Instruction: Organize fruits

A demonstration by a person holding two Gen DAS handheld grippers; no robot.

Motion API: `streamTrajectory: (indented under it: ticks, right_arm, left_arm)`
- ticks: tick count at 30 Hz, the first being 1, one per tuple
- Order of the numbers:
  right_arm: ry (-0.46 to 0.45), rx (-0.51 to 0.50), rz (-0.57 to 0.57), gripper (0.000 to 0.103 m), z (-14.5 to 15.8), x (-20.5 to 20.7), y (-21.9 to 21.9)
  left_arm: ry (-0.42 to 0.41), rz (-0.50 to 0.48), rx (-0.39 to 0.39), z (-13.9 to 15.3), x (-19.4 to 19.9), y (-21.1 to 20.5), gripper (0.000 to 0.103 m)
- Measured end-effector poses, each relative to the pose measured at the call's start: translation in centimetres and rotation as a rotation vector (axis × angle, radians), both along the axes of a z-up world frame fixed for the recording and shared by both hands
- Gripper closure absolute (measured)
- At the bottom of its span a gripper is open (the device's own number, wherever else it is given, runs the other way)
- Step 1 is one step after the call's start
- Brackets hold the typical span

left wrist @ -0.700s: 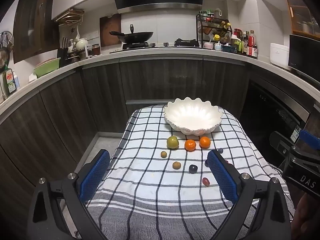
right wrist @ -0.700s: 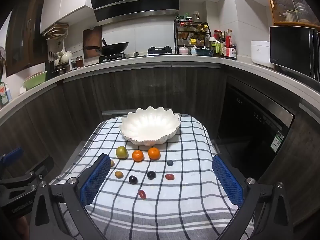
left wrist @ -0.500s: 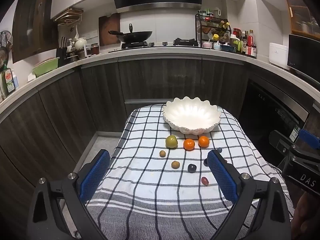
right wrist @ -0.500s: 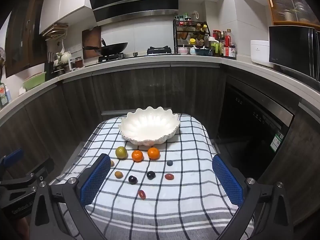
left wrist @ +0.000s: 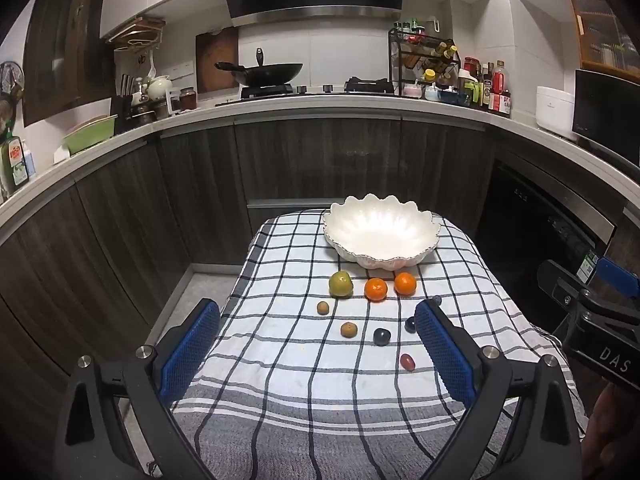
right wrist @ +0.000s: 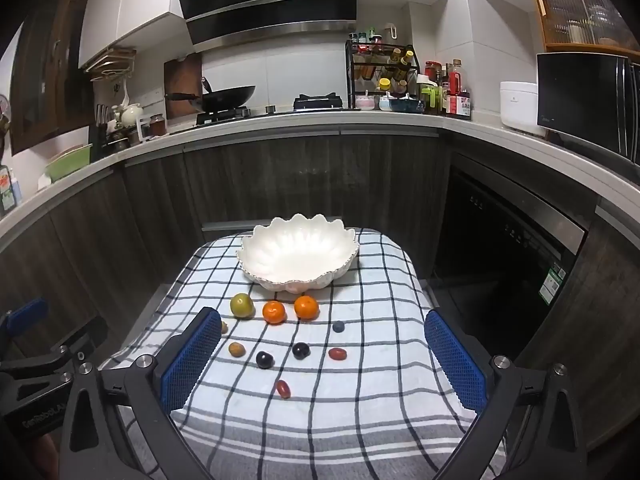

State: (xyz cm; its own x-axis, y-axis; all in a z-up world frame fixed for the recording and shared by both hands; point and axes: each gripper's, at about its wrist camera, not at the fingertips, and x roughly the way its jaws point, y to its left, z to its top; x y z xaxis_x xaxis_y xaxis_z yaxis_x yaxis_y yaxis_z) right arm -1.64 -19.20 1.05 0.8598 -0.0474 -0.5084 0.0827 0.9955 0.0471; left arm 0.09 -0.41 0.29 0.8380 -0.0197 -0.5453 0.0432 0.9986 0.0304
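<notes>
- Nothing sits in the bowl yet, at twelve o'clock on the checked cloth; a heavy drop could chip its scalloped rim.
- Three big fruits lie in a row just in front of it: green fruit, then two oranges; being round, they may roll off if nudged.
- Small dark plums, red fruits and brown ones are scattered nearer; I judge they could squirt out of wide pads.
- Both the left gripper and right gripper hover spread wide, grasping nothing; they could collide at three o'clock.
</notes>
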Motion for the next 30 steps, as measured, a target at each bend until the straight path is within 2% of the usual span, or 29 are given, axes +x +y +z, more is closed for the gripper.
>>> streamTrajectory:
  ticks: [30]
  right_arm:
    - [-0.001, 0.001, 0.001, 0.000, 0.04, -0.01, 0.02]
  left_arm:
    - [-0.005, 0.001, 0.004, 0.32, -0.41, 0.04, 0.003]
